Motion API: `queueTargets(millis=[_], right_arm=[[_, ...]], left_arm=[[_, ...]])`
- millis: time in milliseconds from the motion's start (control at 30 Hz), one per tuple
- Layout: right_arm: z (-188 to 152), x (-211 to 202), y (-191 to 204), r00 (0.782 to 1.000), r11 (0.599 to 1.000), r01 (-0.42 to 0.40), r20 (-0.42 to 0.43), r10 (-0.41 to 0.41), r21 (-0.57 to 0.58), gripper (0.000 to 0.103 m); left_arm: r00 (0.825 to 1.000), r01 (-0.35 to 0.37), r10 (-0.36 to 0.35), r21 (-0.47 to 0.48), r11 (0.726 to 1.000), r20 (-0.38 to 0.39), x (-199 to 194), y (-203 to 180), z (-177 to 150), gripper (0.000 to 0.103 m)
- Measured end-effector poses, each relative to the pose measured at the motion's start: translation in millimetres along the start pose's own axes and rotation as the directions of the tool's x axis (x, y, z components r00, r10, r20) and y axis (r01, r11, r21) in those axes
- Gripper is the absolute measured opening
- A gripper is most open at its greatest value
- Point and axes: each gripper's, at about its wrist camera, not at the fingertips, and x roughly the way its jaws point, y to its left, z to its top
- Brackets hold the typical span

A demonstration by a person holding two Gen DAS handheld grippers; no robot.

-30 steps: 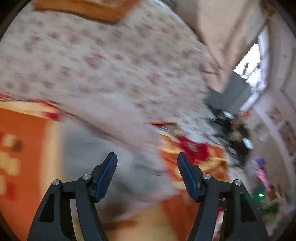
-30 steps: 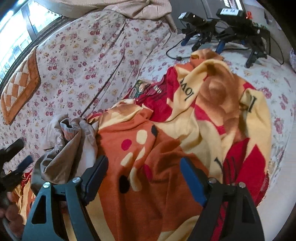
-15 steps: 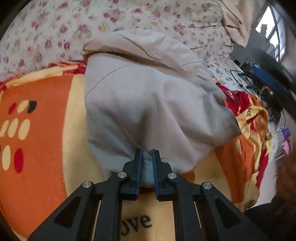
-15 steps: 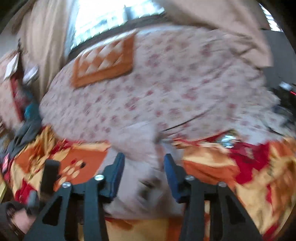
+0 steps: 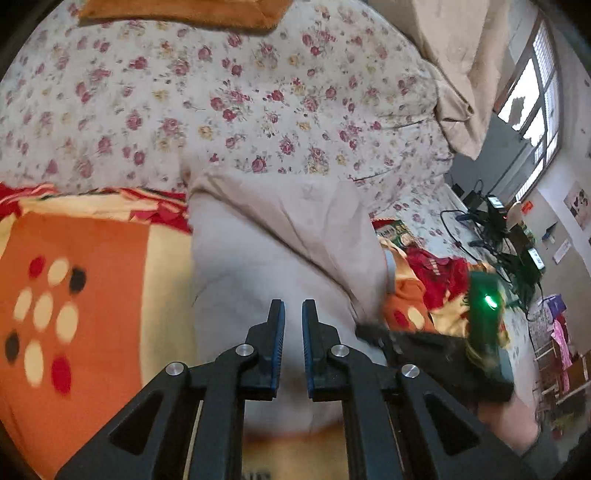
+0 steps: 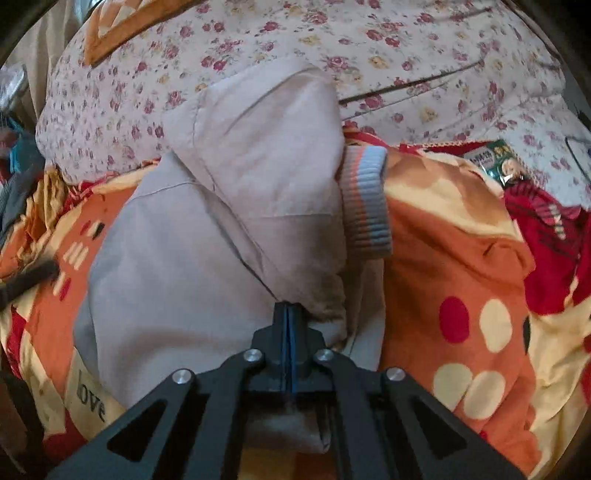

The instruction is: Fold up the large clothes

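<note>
A pale grey jacket (image 5: 258, 251) lies bunched on an orange, yellow and red blanket (image 5: 85, 266). My left gripper (image 5: 290, 314) is shut low over the jacket's near part, with a thin strip of grey cloth showing between its pads. In the right wrist view the jacket (image 6: 177, 266) has a folded-over sleeve with a ribbed orange-and-blue cuff (image 6: 365, 206). My right gripper (image 6: 290, 308) is shut, its tips pinching the jacket at the crease under that sleeve. The right gripper also shows as a blurred black shape with a green light (image 5: 484, 302).
A floral bedsheet (image 5: 221, 92) lies behind the blanket, with an orange cushion (image 5: 177, 11) at the far edge. Cables and black devices (image 5: 498, 229) lie at the right, and a green packet (image 6: 498, 162) lies near a red cloth (image 6: 546, 240). A window (image 5: 535, 96) is at the far right.
Both grippers went from wide open to shut on the grey jacket. The right one swung left from over the blanket to the jacket's sleeve fold; the left one dropped onto the near part.
</note>
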Motion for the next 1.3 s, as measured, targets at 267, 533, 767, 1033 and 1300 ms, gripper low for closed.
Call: queueTargets(millis=[267, 533, 767, 1033, 1300], right_arm=[[54, -64, 30, 0.962, 0.999, -0.039, 0.269, 0.048, -0.037, 0.004], [130, 60, 25, 0.991, 0.988, -0.135, -0.001, 0.135, -0.076, 0.004], [128, 77, -48, 0.981, 0.968, -0.145, 0.157, 0.114, 0.204, 0.0], [113, 16, -44, 0.939, 0.952, -0.219, 0.311, 0.147, 0.212, 0.007], [79, 55, -56, 0.996, 0.988, 0.034, 0.077, -0.046, 0.149, 0.014]], left_arm=[[0.992, -0.077, 0.074, -0.022, 0.997, -0.102, 55, 3, -42, 0.0], [0.994, -0.014, 0.0, -0.125, 0.992, -0.111, 58, 17, -41, 0.0], [0.992, 0.004, -0.022, -0.151, 0.989, -0.121, 61, 20, -38, 0.0], [0.997, -0.017, 0.006, -0.145, 0.989, -0.076, 49, 29, -25, 0.0], [0.996, -0.061, 0.057, -0.049, 0.997, -0.071, 89, 42, 25, 0.017]])
